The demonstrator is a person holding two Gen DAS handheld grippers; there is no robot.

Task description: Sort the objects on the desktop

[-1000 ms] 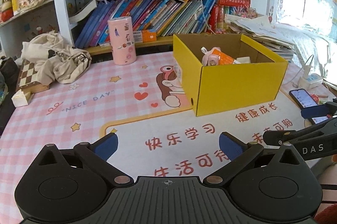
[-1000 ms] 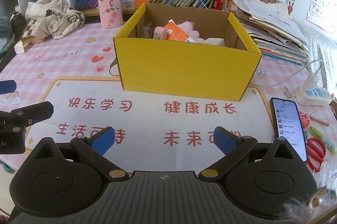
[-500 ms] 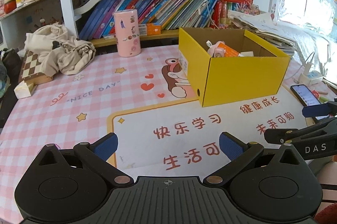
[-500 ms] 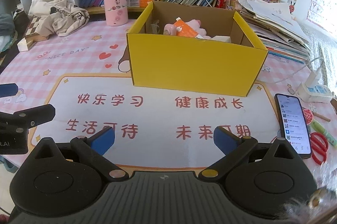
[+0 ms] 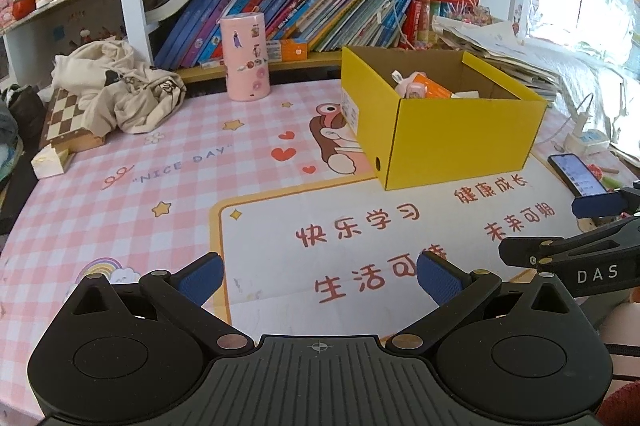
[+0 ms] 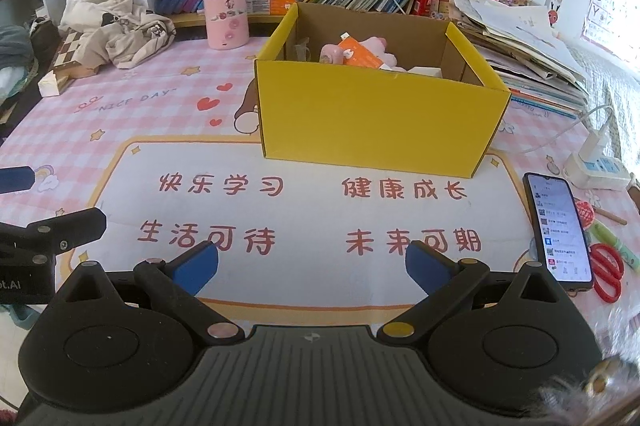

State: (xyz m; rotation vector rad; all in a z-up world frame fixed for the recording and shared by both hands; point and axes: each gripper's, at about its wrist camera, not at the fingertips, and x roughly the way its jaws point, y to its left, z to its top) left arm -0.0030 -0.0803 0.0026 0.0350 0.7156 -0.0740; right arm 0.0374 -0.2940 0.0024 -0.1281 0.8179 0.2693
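Note:
A yellow cardboard box [image 5: 460,142] [image 6: 372,122] stands on the pink desk mat [image 5: 160,186] [image 6: 120,114]. Inside it lie a pink plush item [image 6: 334,53], an orange packet [image 6: 358,57] and a white piece [image 6: 426,71]. My left gripper [image 5: 318,276] is open and holds nothing, low over the mat's white panel, well short of the box. My right gripper [image 6: 312,264] is open too, with nothing between its fingers, in front of the box. Each gripper shows at the edge of the other's view.
A pink cylinder [image 5: 245,58] [image 6: 225,8] stands at the back by the bookshelf [image 5: 320,10]. Crumpled cloth [image 5: 116,86] covers a chessboard box [image 5: 66,122] at the left. A phone [image 6: 558,230], red scissors [image 6: 608,272] and a power strip [image 6: 598,172] lie at the right.
Both grippers have drawn back from the yellow box, which now looks smaller and farther off. Both stayed open.

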